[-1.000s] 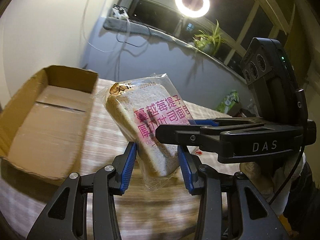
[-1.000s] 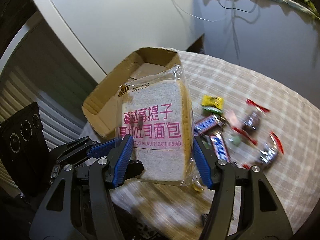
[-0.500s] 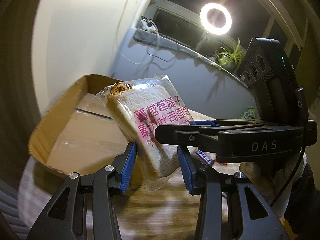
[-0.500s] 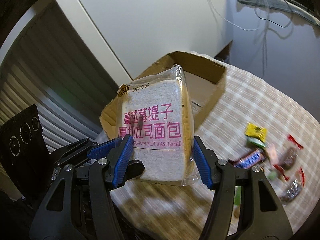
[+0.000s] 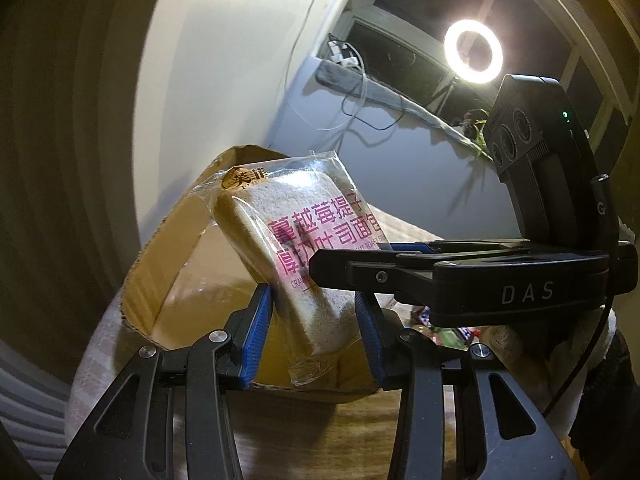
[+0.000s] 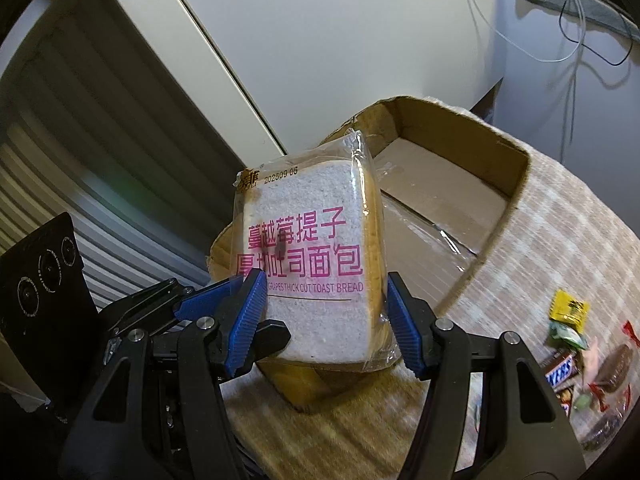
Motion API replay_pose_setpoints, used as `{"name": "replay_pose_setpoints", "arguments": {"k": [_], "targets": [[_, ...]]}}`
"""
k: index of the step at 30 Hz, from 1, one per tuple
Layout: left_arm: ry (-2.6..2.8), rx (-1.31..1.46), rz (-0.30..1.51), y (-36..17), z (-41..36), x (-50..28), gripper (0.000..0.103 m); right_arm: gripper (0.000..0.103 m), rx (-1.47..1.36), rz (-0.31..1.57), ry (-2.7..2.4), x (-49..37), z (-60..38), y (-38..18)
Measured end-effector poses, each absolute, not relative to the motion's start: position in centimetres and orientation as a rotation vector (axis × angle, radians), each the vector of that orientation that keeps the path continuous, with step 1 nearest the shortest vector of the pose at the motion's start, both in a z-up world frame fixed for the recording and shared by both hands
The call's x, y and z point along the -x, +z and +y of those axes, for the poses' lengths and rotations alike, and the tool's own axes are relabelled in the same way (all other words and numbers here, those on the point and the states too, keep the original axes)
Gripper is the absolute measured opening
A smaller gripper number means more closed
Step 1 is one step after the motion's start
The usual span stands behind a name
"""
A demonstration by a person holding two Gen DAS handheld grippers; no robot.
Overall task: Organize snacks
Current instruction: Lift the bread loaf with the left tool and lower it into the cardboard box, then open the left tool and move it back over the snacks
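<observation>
- Left gripper (image 5: 316,338): blue pads about half apart, pressed on the two broad faces of the toast bread packet (image 5: 298,264) low down; the bottom seal hangs free below them.
- Right gripper (image 6: 326,322): jaws somewhat wider, clamped across the packet's (image 6: 316,268) side edges, also near the bottom. Both tools hold the one packet, crossing at right angles.
- Handling, as I judge it: light, soft crumb, dents easily; the clear wrapper is slick and loose. Grip the slice body, not the film; a gentle squeeze is enough.
- Packet stands nearly upright, leaning slightly, held in the air above the near wall of the cardboard box (image 6: 456,200).
- Box beyond: open-topped, nothing visible in it, on a checked tablecloth (image 6: 560,236).
- Farther right on the cloth: loose wrapped sweets, Snickers bar (image 6: 558,372) among them, well apart from the packet.
</observation>
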State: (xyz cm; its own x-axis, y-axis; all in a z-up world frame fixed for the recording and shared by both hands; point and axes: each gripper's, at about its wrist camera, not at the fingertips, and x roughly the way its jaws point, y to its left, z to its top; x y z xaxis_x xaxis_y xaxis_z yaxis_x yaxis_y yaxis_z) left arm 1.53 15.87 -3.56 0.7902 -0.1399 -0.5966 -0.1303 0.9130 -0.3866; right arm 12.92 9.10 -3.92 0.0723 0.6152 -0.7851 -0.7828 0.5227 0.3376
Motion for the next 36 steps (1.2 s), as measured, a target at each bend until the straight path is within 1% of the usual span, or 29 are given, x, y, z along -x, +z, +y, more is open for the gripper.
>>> {"name": "replay_pose_setpoints", "arguments": {"k": [10, 25, 36], "targets": [[0.017, 0.442, 0.679, -4.0, 16.4, -1.8, 0.04, 0.063, 0.198, 1.075, 1.057, -13.5, 9.9, -4.8], [0.041, 0.416, 0.675, -3.7, 16.0, -1.2, 0.04, 0.063, 0.205, 1.028, 1.021, -13.0, 7.8, -3.8], [0.024, 0.382, 0.665, -2.4, 13.8, -0.4, 0.04, 0.063, 0.177, 0.974, 0.973, -12.1, 1.8, -1.9]]}}
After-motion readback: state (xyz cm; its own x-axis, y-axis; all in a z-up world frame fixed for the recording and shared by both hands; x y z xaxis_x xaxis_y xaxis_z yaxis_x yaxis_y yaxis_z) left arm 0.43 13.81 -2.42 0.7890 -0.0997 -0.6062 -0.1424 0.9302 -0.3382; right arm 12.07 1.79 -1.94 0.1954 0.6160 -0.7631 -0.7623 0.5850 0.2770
